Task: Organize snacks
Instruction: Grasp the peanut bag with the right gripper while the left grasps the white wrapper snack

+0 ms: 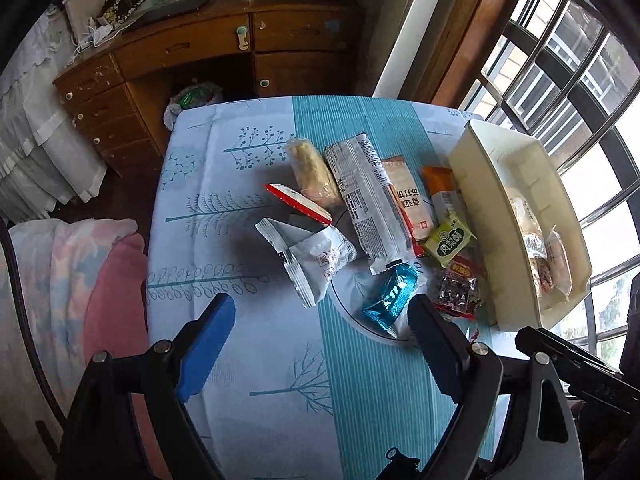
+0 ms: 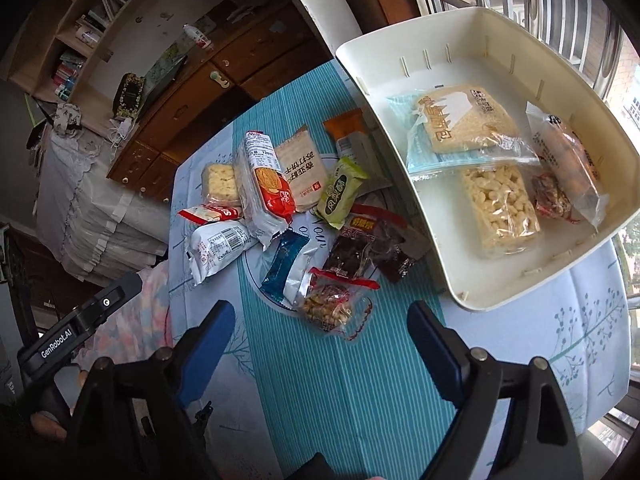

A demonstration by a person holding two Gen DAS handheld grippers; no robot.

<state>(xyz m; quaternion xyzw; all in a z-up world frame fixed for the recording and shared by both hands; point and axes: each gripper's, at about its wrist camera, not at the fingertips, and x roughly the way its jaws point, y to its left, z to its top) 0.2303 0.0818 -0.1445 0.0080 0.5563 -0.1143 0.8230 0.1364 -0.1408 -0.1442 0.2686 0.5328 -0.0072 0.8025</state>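
Progress: we had four snacks in the white bin [image 2: 472,296] | about ten packets [image 2: 264,188] left on the table | left gripper [image 1: 320,320] and right gripper [image 2: 320,324] both released, empty.

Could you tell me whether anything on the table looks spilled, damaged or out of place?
Nothing looks spilled or torn. The loose snacks simply lie jumbled and overlapping beside the bin, which holds only a few packets.
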